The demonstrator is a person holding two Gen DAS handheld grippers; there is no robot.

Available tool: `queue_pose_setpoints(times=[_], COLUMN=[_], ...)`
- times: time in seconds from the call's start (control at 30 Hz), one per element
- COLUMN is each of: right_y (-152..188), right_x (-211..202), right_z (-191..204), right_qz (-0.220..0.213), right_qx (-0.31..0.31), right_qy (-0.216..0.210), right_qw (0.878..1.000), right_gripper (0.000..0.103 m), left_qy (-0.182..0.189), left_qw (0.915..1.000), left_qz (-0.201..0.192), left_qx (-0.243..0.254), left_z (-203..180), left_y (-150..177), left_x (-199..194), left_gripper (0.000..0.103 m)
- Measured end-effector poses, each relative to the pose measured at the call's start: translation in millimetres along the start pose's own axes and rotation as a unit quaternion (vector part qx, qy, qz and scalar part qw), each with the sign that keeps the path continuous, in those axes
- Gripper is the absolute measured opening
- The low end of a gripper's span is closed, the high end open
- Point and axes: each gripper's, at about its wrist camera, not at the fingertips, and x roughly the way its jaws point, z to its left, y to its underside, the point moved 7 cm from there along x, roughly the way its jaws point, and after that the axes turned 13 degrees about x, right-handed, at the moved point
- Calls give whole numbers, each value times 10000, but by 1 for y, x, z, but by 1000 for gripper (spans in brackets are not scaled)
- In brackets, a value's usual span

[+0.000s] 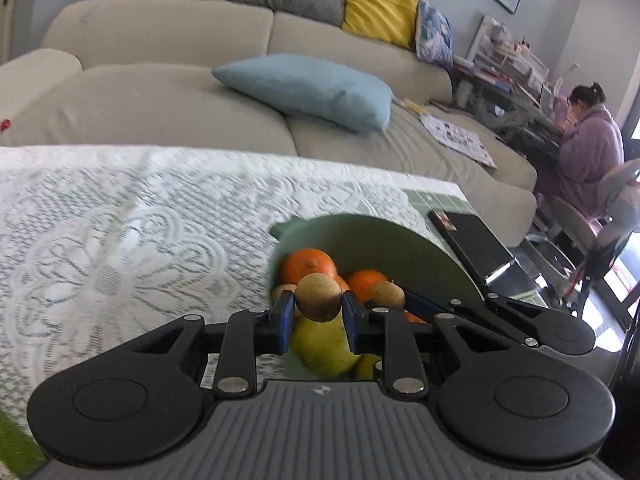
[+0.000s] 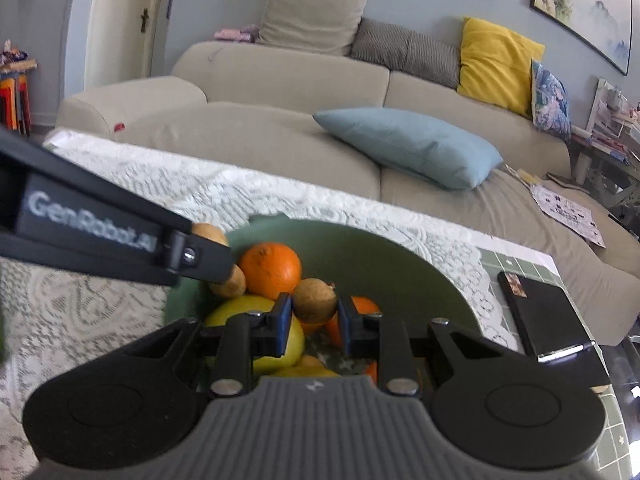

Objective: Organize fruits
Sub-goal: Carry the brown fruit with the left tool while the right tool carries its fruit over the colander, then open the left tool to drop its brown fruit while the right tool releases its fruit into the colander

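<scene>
Two small round brown fruits were pinched, one in my left gripper (image 1: pixel 319 312), one in my right gripper (image 2: pixel 315 316), above the green bowl (image 2: pixel 400 256) of oranges; neither dropped yet.

Green bowl (image 2: pixel 400 264) on lace cloth, holds the fruit pile. Orange (image 2: pixel 271 270) at back, second orange (image 2: pixel 362 306) partly hidden right. Yellow-green pear-like fruit (image 2: pixel 240 312) low at front. Small round brown fruit (image 1: pixel 319 297) pinched between left pads above bowl; another brown fruit (image 2: pixel 315 300) pinched between right pads.
</scene>
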Motion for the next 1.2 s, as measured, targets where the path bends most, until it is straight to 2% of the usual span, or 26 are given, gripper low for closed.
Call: queue_pose_setpoints(times=[0.07, 0.3, 0.4, 0.53, 0.7, 0.77, 0.83, 0.9, 0.97, 1.03, 1.1, 1.2], right_y=[1, 7, 7, 8, 10, 10, 9, 9, 7, 6, 6, 6], right_x=[1, 13, 19, 27, 30, 30, 29, 28, 27, 23, 19, 13], right_z=[-5, -5, -7, -12, -8, -13, -18, -22, -24, -22, -18, -19], right_qz=[28, 276, 357, 499, 536, 563, 568, 535, 505, 442, 379, 284], right_qx=[-14, -44, -58, 28, -131, -16, 106, 135, 162, 153, 76, 52], right_qy=[93, 10, 35, 78, 241, 217, 208, 235, 269, 227, 160, 190], right_qw=[10000, 9996, 9993, 9987, 9982, 9982, 9981, 9982, 9982, 9986, 9991, 9994], right_gripper=[21, 21, 21, 21, 22, 22, 25, 33, 33, 36, 42, 45], left_qy=[60, 120, 80, 84, 81, 95, 73, 47, 52, 100, 167, 91], left_qw=[10000, 9995, 9992, 9987, 9988, 9985, 9982, 9981, 9983, 9987, 9989, 9990], left_qz=[60, 282, 267, 368, 317, 311, 350, 364, 366, 344, 284, 241], left_qx=[8, 119, 294, 347, 360, 440, 485, 502, 454, 359, 325, 354], left_z=[-2, -11, -14, -15, -19, -21, -22, -22, -21, -21, -21, -19], left_y=[-1, 6, 4, -1, -2, -3, -4, -4, -4, -5, -6, -4], left_x=[9, 29, 32, 39, 46, 48, 49, 48, 48, 47, 43, 34], left_gripper=[28, 28, 28, 28, 28, 28, 29, 29, 29, 34, 44, 47])
